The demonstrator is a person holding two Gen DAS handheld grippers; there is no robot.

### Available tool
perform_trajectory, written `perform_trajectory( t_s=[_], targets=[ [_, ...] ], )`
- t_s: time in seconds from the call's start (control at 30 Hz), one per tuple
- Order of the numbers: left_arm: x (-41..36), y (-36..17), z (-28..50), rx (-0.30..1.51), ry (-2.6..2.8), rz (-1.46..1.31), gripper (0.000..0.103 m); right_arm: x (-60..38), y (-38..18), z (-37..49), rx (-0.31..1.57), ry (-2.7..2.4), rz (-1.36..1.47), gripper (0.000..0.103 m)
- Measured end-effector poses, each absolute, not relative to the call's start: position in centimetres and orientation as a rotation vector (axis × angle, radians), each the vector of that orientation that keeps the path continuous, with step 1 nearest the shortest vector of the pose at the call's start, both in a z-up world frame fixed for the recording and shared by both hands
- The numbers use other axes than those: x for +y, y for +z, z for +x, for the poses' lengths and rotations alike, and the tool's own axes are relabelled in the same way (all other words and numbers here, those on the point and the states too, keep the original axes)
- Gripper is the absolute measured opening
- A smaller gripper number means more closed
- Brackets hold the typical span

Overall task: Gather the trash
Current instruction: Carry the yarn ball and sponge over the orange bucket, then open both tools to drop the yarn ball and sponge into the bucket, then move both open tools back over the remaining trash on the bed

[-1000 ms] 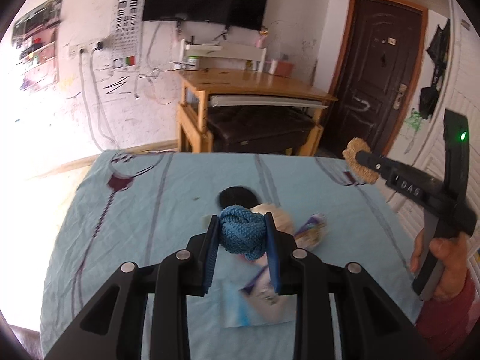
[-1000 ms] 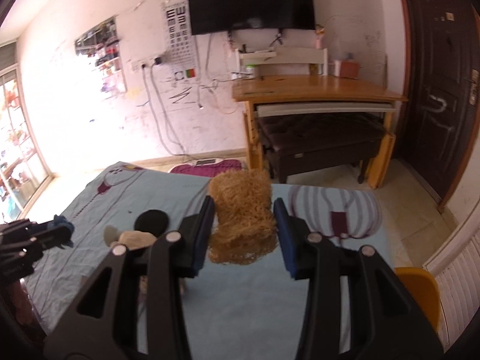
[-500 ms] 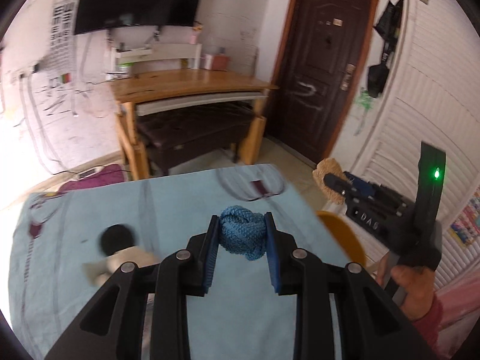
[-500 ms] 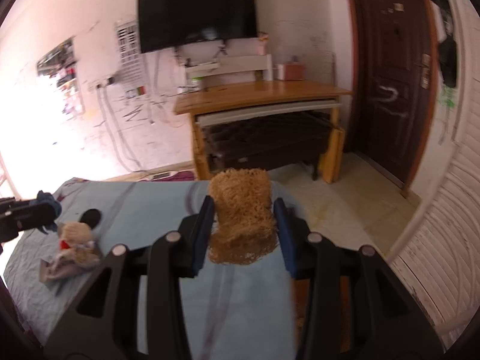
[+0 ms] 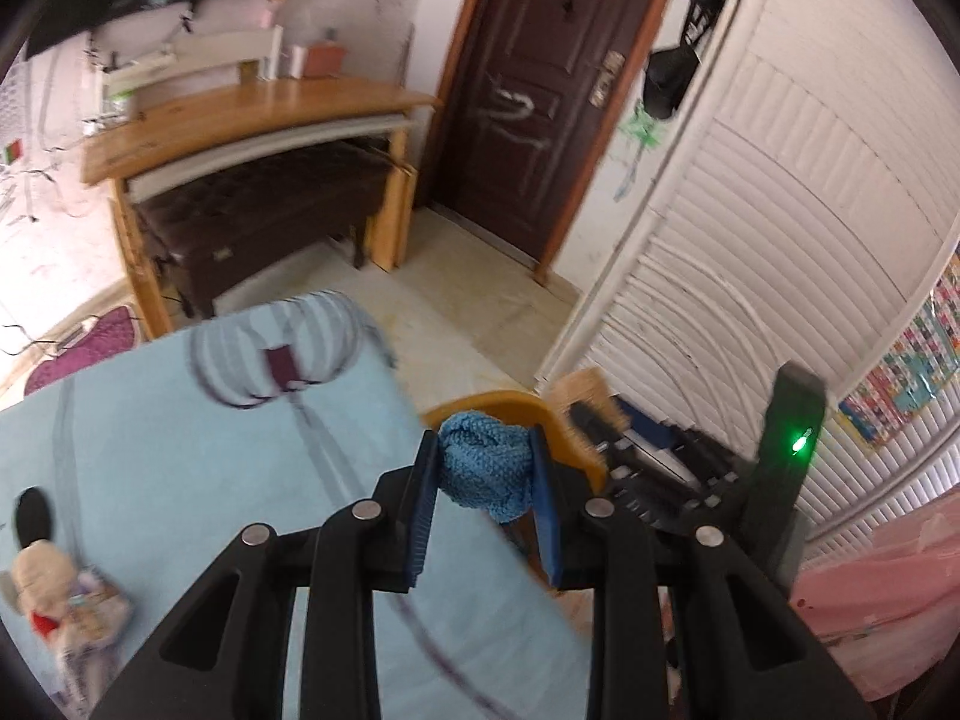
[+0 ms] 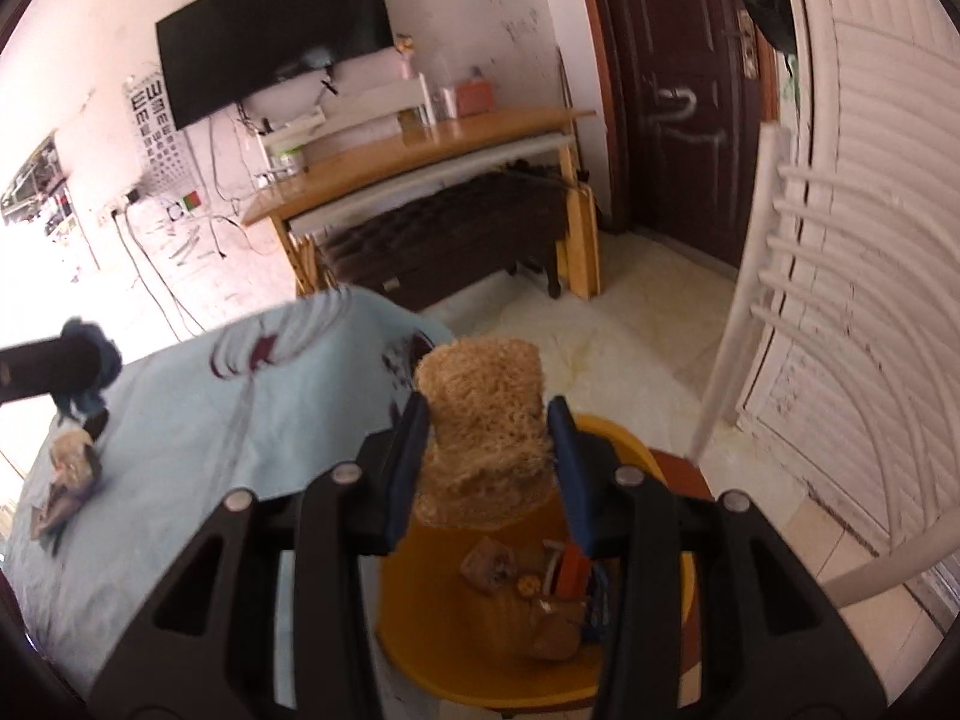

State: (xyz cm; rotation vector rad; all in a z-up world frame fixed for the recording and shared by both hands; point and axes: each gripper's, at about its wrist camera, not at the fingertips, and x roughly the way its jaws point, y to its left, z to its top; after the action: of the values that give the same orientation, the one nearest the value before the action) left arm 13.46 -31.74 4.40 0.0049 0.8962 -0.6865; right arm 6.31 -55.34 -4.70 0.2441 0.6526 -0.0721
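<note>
Both tongs have swung off the bench with us, our left tongs (image 5: 485,474) clenched on the blue knitted wad (image 5: 486,463) beside the yellow bin (image 6: 636,666), our right tongs (image 6: 487,449) gripping the tan fibrous pad (image 6: 483,420) above it, so dropping should come next

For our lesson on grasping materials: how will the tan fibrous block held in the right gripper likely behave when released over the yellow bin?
The tan fibrous block looks porous and airy, so probably light. Its frayed edges suggest it could shed bits. Flat-sided, it should drop into the yellow bin rather than roll.
</note>
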Motion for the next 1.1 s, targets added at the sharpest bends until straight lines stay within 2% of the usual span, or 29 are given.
perform_trajectory(
  t_s=[0.37, 0.47, 0.53, 0.6, 0.63, 0.83, 0.87, 0.93, 1.1],
  targets=[
    [-38.4, 1.5, 14.7, 0.94, -0.717, 0.028, 0.025, -58.3, -8.2, 6.0, 0.706, -0.085, 0.325, 0.04],
    [-39.5, 0.9, 14.9, 0.965, -0.722, 0.043, 0.03, -59.0, -8.8, 6.0, 0.718, -0.078, 0.346, 0.044],
    [-39.9, 0.6, 14.9, 0.977, -0.723, 0.062, 0.054, -59.0, -8.7, 6.0, 0.716, -0.081, 0.348, 0.053],
    [-39.9, 0.5, 14.8, 0.972, -0.714, 0.071, 0.07, -58.8, -8.5, 6.1, 0.714, -0.076, 0.344, 0.059],
    [-39.7, 0.5, 14.7, 0.967, -0.713, 0.07, 0.073, -58.7, -8.4, 6.1, 0.714, -0.074, 0.341, 0.059],
    [-36.7, 0.7, 14.1, 0.96, -0.691, 0.014, 0.075, -58.1, -8.0, 6.0, 0.709, -0.044, 0.35, 0.059],
    [-35.9, 0.6, 14.0, 0.957, -0.684, 0.0, 0.075, -57.9, -7.7, 5.9, 0.701, -0.033, 0.354, 0.061],
    [-34.0, 0.5, 13.8, 0.952, -0.661, -0.025, 0.075, -57.5, -7.1, 5.7, 0.685, -0.021, 0.354, 0.071],
    [-29.5, 0.7, 13.6, 0.954, -0.615, -0.07, 0.075, -55.1, -5.2, 5.5, 0.656, 0.036, 0.327, 0.073]
  ],
)
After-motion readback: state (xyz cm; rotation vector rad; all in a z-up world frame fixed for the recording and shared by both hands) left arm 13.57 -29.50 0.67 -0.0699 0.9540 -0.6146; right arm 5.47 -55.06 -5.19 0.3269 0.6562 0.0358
